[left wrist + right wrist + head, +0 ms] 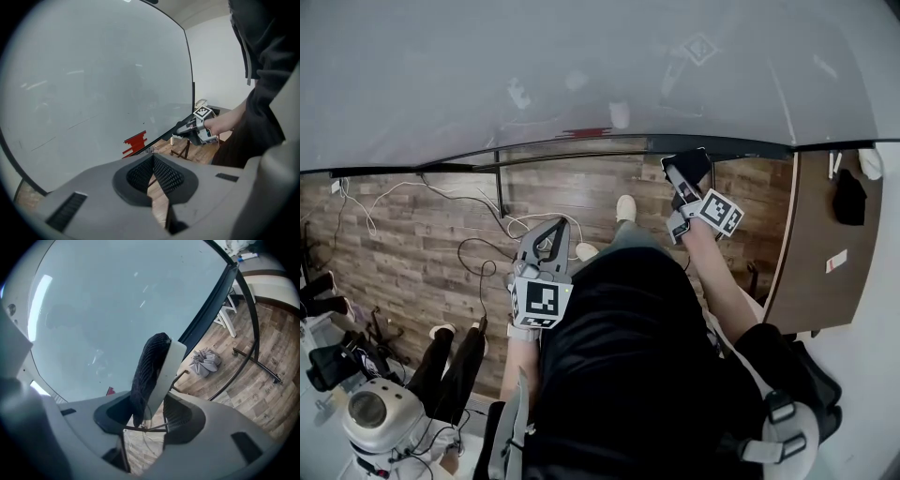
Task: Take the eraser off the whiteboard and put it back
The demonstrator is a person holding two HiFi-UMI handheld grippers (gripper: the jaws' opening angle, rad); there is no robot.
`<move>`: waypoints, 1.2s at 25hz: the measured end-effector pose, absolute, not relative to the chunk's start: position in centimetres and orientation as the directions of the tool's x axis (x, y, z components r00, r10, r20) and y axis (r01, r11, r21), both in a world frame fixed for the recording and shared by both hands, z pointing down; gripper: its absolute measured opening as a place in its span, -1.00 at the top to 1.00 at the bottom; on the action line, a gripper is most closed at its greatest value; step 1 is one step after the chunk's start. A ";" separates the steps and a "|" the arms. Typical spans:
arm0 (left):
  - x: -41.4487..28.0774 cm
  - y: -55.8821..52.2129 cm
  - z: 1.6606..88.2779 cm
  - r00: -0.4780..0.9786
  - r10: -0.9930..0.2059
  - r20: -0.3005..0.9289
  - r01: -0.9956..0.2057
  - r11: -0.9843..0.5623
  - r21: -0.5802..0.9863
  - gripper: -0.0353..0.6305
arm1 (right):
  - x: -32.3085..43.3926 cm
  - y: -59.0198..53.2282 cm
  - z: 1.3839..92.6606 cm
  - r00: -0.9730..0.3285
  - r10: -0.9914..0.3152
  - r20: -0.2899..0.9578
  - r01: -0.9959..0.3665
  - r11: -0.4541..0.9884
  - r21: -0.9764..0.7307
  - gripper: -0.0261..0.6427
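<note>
Gripping the eraser (152,373), right hand-held gripper (147,412) hides its base.

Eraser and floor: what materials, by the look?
Eraser: dark ribbed pad, likely felt or fabric, on a smooth white backing, probably plastic. Floor: matte wood-grain planks with visible seams; real wood or laminate, cannot tell.

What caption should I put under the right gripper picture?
Right gripper holding the eraser, felt side facing the whiteboard.

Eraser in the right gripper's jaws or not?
In. Eraser stands between the right gripper's jaws, felt against one, white back against the other. Touching the whiteboard: cannot tell.
</note>
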State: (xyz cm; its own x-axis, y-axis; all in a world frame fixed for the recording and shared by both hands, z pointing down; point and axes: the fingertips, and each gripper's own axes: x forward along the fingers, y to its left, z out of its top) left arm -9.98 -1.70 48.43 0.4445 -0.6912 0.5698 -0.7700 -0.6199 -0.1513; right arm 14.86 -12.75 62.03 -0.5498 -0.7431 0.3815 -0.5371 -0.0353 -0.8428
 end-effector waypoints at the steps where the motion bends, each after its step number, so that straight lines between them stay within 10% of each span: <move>1: -10.3 -1.5 48.5 0.442 -0.694 0.568 -0.775 -0.615 -0.148 0.88 | 14.3 -12.5 61.7 -0.560 -0.736 0.380 -0.547 -0.015 -0.837 0.33; 30: -23.3 5.5 43.8 0.134 -0.924 0.357 -0.987 -0.157 -0.037 0.88 | -10.3 -4.9 46.7 -0.881 -0.275 0.385 -0.397 0.872 -0.286 0.35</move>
